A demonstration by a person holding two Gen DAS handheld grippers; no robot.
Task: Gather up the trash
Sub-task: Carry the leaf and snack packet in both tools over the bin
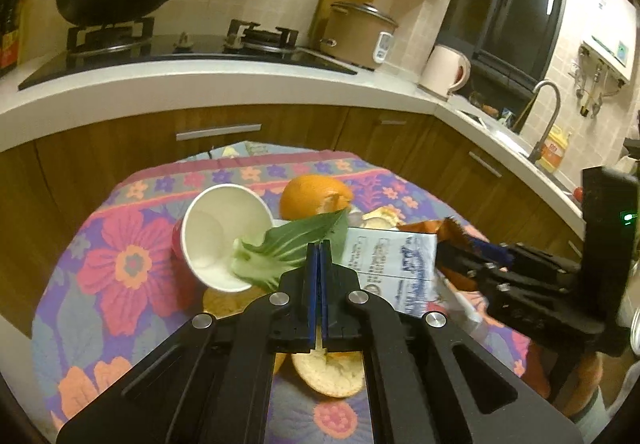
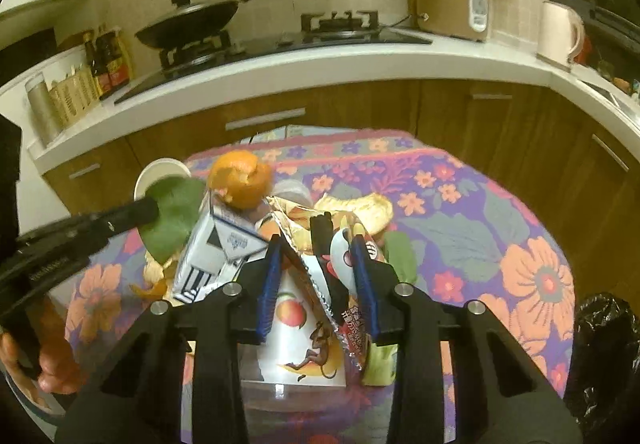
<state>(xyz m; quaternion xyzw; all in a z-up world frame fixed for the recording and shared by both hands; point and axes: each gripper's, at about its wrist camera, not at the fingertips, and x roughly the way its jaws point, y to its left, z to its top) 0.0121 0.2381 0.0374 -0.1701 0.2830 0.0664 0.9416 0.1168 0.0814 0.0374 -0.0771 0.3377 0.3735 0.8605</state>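
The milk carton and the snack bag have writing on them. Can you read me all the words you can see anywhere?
None can be read for sure.
Milk carton: blue print, too blurred.
Snack wrapper in the right gripper: white characters on red, too blurred.
Juice box: fruit and monkey pictures, no clear words.
Sauce bottles: red labels, too small.
Left gripper: small lettering on its arm, too small.

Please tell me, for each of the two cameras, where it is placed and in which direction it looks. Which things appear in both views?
Left wrist: sits on the left gripper, looking down over the floral table at the green leaf; the right gripper enters from the right.
Right wrist: sits on the right gripper, around a snack wrapper; the left gripper and a hand show at left.
Shared: milk carton, paper cup, orange, stove.
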